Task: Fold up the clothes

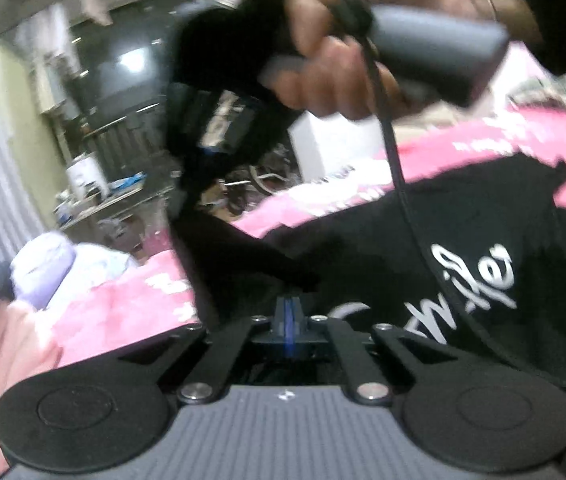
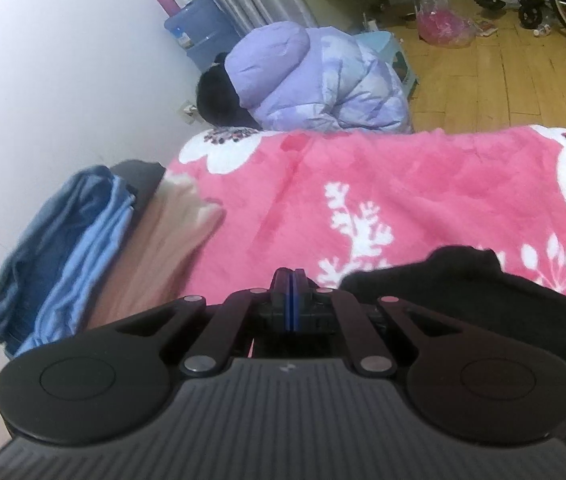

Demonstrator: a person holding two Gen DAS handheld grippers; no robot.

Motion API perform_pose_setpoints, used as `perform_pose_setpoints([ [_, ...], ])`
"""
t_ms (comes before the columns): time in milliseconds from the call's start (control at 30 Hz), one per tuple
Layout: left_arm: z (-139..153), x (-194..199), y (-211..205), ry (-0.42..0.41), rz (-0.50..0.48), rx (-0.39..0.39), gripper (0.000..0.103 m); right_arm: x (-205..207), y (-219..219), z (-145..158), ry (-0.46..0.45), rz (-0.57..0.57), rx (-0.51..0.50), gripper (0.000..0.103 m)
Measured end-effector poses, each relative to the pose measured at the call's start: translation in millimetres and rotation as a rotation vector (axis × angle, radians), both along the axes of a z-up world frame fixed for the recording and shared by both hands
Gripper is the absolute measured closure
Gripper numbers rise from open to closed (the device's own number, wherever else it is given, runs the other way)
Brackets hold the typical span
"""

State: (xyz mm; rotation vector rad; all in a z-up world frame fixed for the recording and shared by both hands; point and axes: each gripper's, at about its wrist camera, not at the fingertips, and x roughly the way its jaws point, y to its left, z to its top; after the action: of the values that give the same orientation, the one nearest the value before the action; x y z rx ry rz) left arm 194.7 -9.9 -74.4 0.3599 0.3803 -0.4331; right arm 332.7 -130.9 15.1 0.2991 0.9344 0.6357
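1. Left gripper [image 1: 290, 312] — blue-lined fingers pressed fully together, pinching a raised fold of the black fabric garment with white script lettering [image 1: 463, 264].
2. Garment lies spread on the pink fleece blanket with white floral print [image 1: 131, 304]; one strip of it runs up toward the other tool.
3. The person's right hand [image 1: 335, 76] holds that tool's grey handle, a black cable hanging down across the garment.
4. Right gripper [image 2: 290, 300] — fingers closed flat together; whether cloth is caught between them cannot be told. A black garment edge [image 2: 443, 276] sits just beside it on the blanket.
5. Folded blue clothes [image 2: 55, 248] and a beige one [image 2: 163, 248] lie stacked at the blanket's far-left edge.
6. A lilac puffer jacket [image 2: 315, 80] lies beyond the blanket.
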Motion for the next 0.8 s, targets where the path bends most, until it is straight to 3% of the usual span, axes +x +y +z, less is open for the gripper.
perform_pose_setpoints([
  [233,16,5,62,0.108,0.165,-0.17,0.102,18,35,8,0.01,0.052,0.047,0.103],
  [300,15,13,84,0.208,0.188,-0.271,0.102,24,47,5,0.024,0.062,0.052,0.103],
  [400,2,31,114,0.402,0.221,-0.485,0.094,33,64,-4,0.053,0.065,0.052,0.103],
  [500,-10,38,138,0.468,0.294,-0.628,0.083,43,77,-19,0.114,0.056,0.056,0.103],
  [700,-18,40,148,0.492,0.355,-0.64,0.074,64,102,-50,0.269,0.049,0.135,0.097],
  [800,-21,42,147,0.507,0.349,-0.665,0.068,67,96,-49,0.277,0.02,0.183,0.085],
])
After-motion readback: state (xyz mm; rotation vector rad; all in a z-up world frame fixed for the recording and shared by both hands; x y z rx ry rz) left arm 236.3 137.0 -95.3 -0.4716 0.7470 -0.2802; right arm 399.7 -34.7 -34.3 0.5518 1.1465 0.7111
